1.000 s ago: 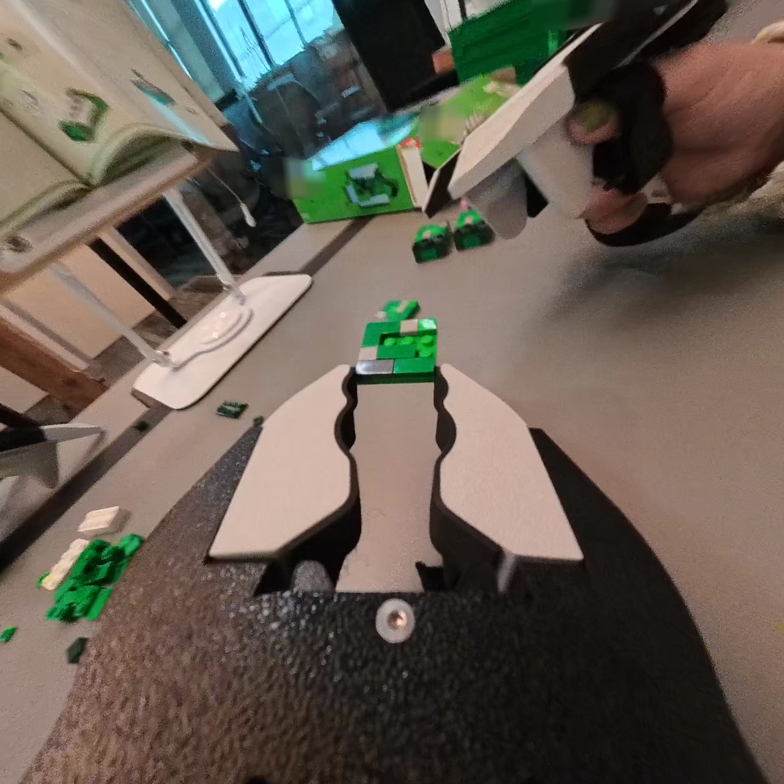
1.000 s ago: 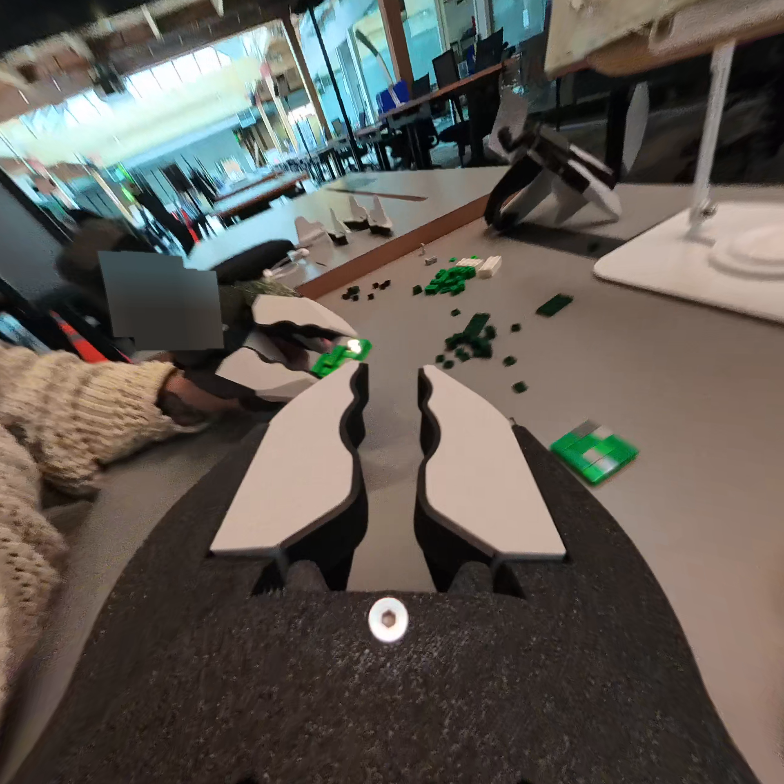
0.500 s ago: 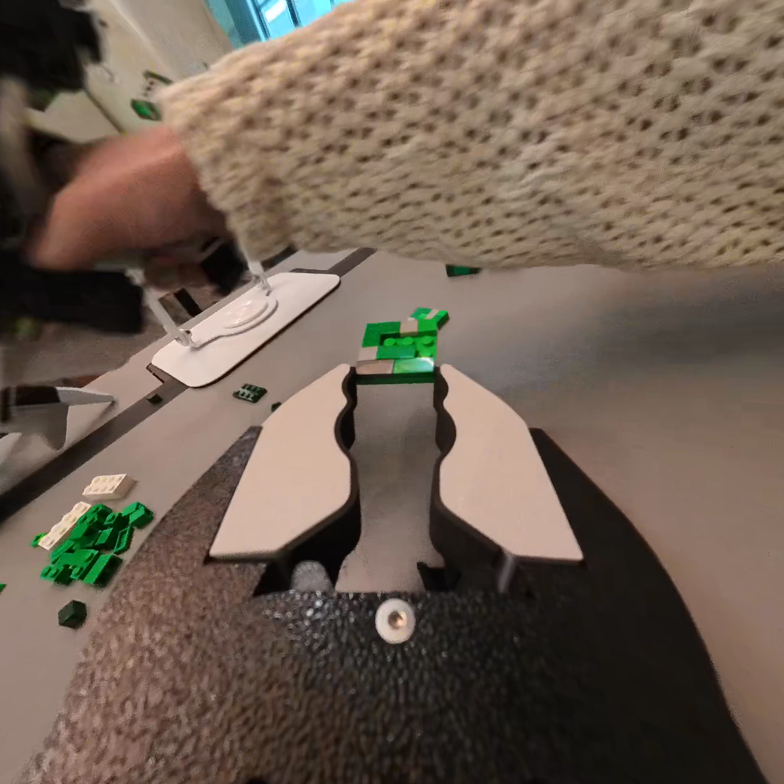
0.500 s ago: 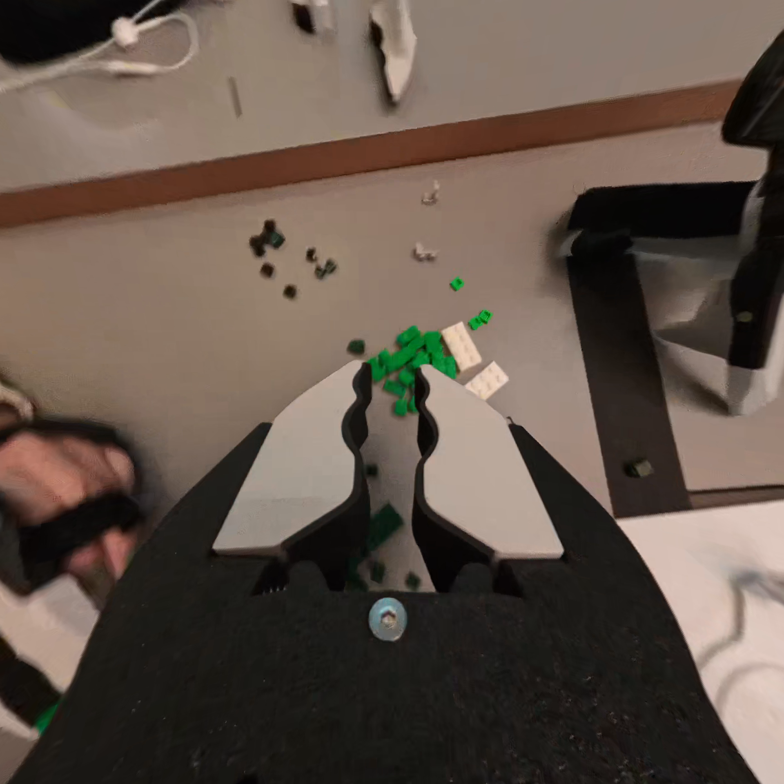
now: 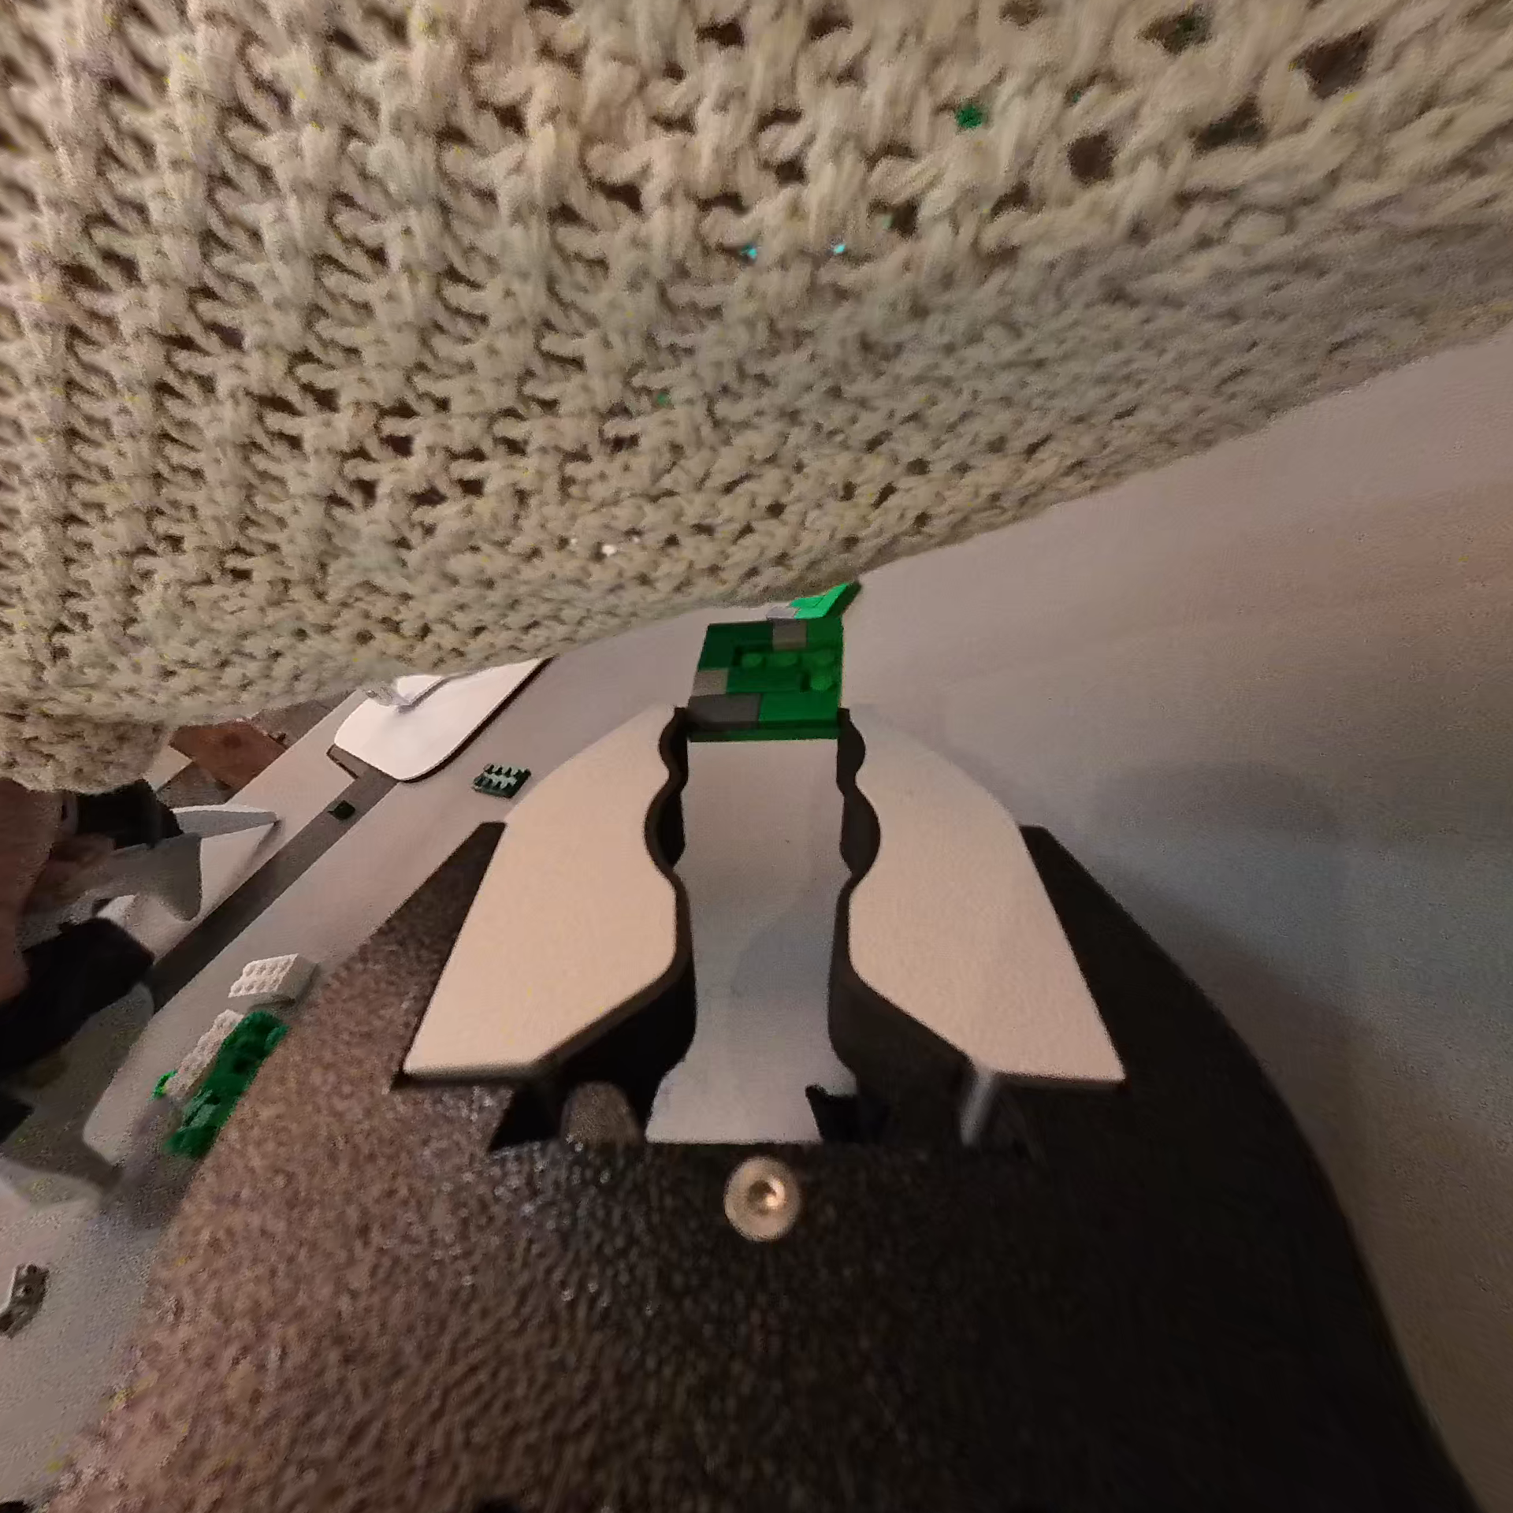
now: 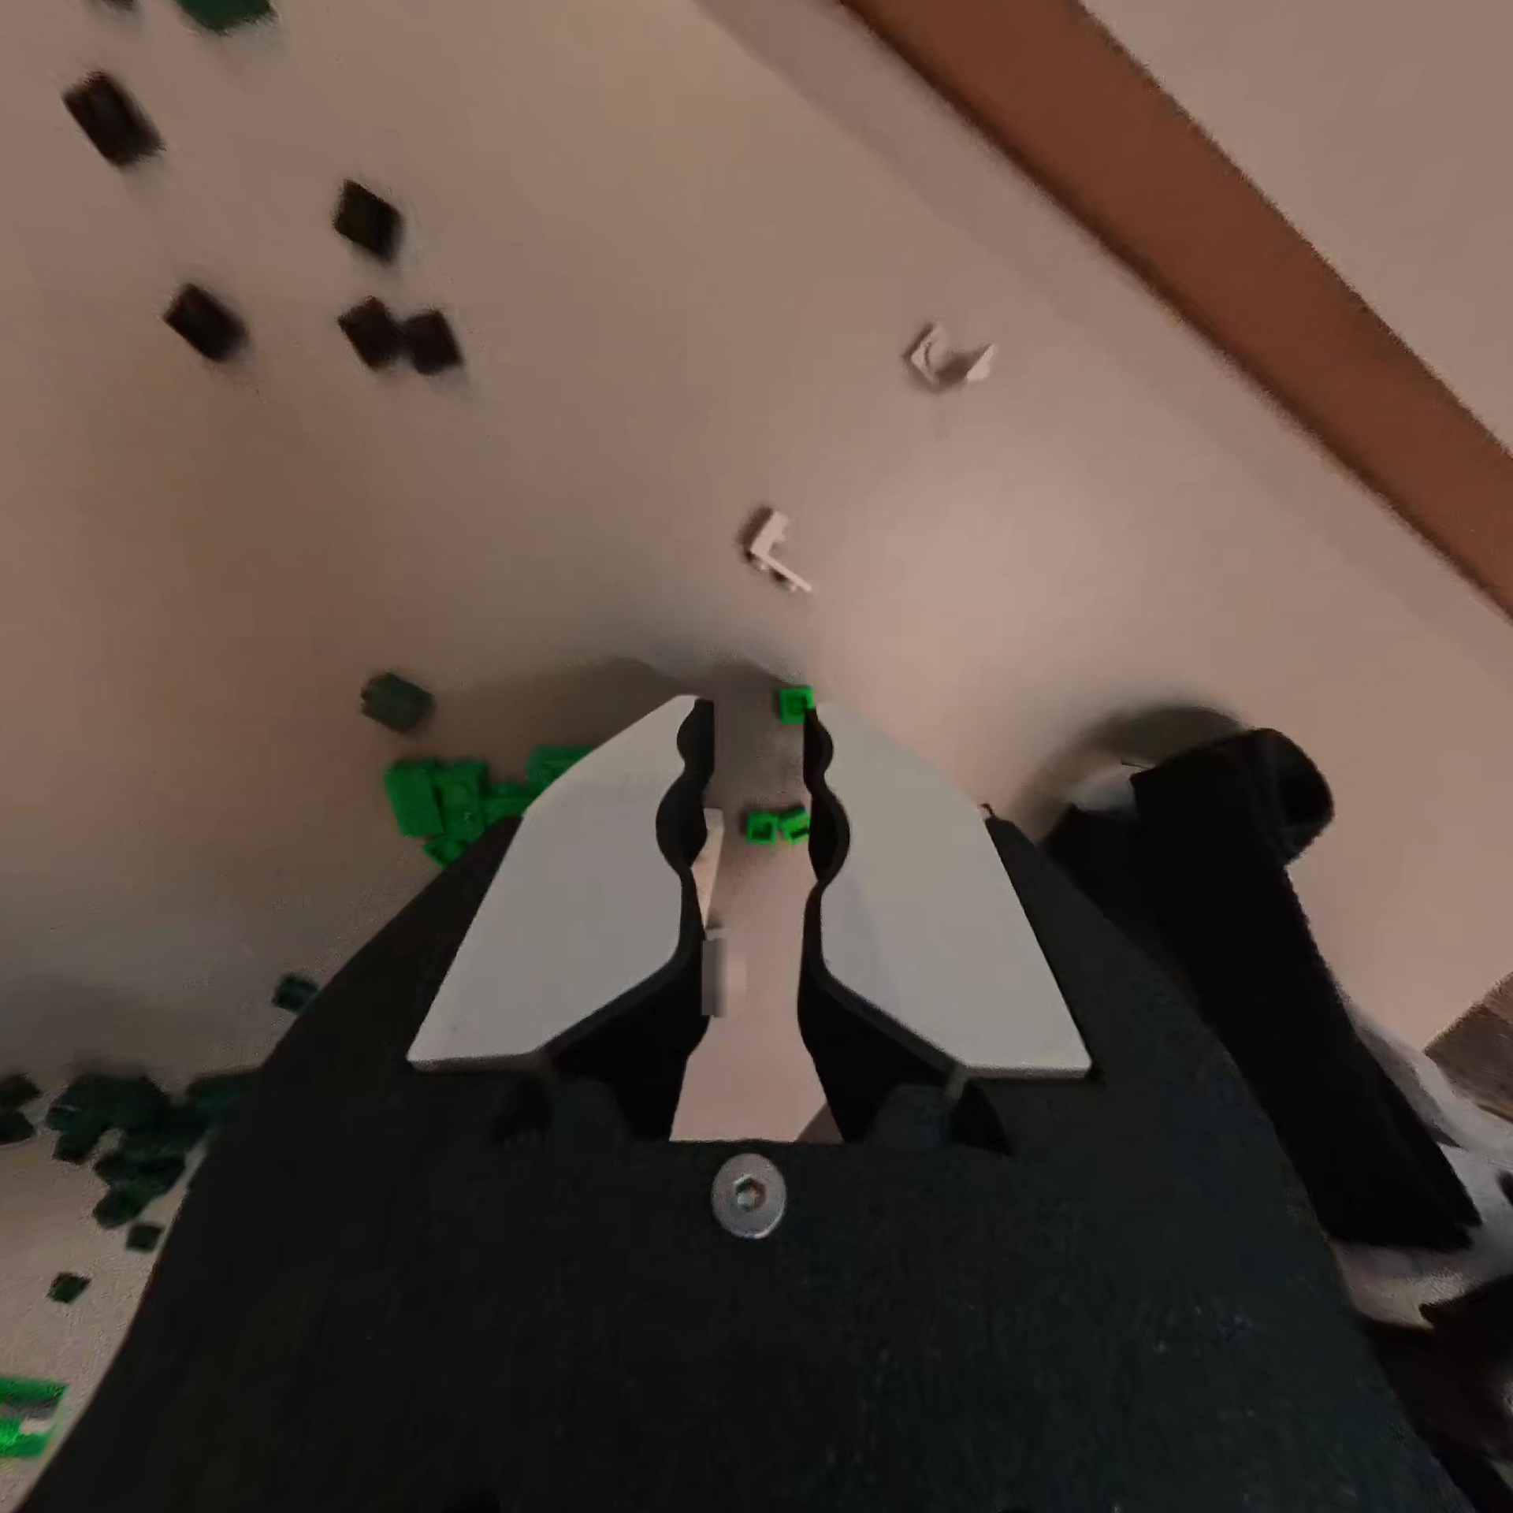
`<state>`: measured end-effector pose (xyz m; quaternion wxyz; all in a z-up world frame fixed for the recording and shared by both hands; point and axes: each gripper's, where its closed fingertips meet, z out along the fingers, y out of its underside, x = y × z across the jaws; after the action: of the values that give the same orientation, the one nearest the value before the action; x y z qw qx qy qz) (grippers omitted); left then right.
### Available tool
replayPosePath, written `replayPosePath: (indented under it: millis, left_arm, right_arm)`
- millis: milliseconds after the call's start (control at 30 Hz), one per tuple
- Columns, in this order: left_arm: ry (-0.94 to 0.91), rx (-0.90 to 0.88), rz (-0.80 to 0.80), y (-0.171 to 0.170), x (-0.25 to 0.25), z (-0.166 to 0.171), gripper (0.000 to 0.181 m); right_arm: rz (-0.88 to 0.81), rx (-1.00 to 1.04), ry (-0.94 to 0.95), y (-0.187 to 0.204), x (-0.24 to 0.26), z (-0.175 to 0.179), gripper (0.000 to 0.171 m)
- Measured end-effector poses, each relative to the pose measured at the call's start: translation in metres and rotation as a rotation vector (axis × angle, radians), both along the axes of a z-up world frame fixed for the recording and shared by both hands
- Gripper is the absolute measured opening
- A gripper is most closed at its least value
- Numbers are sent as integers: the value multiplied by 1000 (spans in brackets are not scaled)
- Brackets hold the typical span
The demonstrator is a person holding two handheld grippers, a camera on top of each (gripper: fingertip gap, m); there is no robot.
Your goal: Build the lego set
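Note:
My left gripper (image 5: 761,724) is shut on a flat green and grey lego plate assembly (image 5: 770,679), which it holds by the near edge just above the grey table. A person's knitted cream sleeve (image 5: 573,286) crosses close in front and hides the top of the left wrist view. My right gripper (image 6: 753,711) is open with a narrow gap and empty, pointing down at the table over loose pieces. One small bright green piece (image 6: 796,704) lies by its right fingertip. Two more (image 6: 776,825) and a white piece (image 6: 711,868) lie below the gap. A pile of green bricks (image 6: 454,798) lies to the left.
Dark pieces (image 6: 385,336) and two white clips (image 6: 946,364) lie scattered beyond. A brown strip (image 6: 1228,246) crosses the table at upper right. A spare gripper with a black strap (image 6: 1228,941) lies at right. A white stand base (image 5: 434,729), white bricks (image 5: 270,978) and green bricks (image 5: 225,1081) lie left. Tip to tip, the grippers are about 30 cm apart.
My right gripper has swung across in front of the left one and down over the loose green pieces, so the sleeve now fills the left view. The left gripper has held the plate still.

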<state>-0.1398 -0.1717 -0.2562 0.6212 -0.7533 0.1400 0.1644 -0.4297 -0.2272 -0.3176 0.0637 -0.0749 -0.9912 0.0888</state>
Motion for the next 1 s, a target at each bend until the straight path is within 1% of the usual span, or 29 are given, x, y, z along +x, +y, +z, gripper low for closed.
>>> replayPosePath:
  millis: [167,300,433,500,533,633,700,800,900,1000]
  left_arm:
    - [14,-13,-10,1,2,-2,34]
    - [34,-27,-17,2,4,-5,34]
    - [32,-36,-24,2,5,-6,34]
    - [29,-37,-26,2,5,-6,34]
    - [28,-37,-27,2,5,-6,34]
    - [27,-34,-28,2,5,-6,34]
    - [19,-28,-30,2,4,-5,34]
    - [-24,-10,-73,0,7,-1,34]
    - [-128,21,-101,-2,4,6,34]
    - [-210,58,-143,-5,4,13,34]
  right_arm:
    - [7,12,-49,4,-9,0,21]
    - [23,76,-106,9,-9,-4,20]
    - [41,90,-137,4,-7,-7,20]
    - [44,93,-139,3,-8,-7,16]
    - [38,96,-148,2,-8,-7,9]
    - [25,88,-142,2,-6,-5,8]
    - [25,10,-106,-4,0,8,8]
    - [29,-219,-24,-18,28,51,8]
    - [45,-495,38,-23,89,104,7]
    - [32,-691,95,-11,163,133,7]
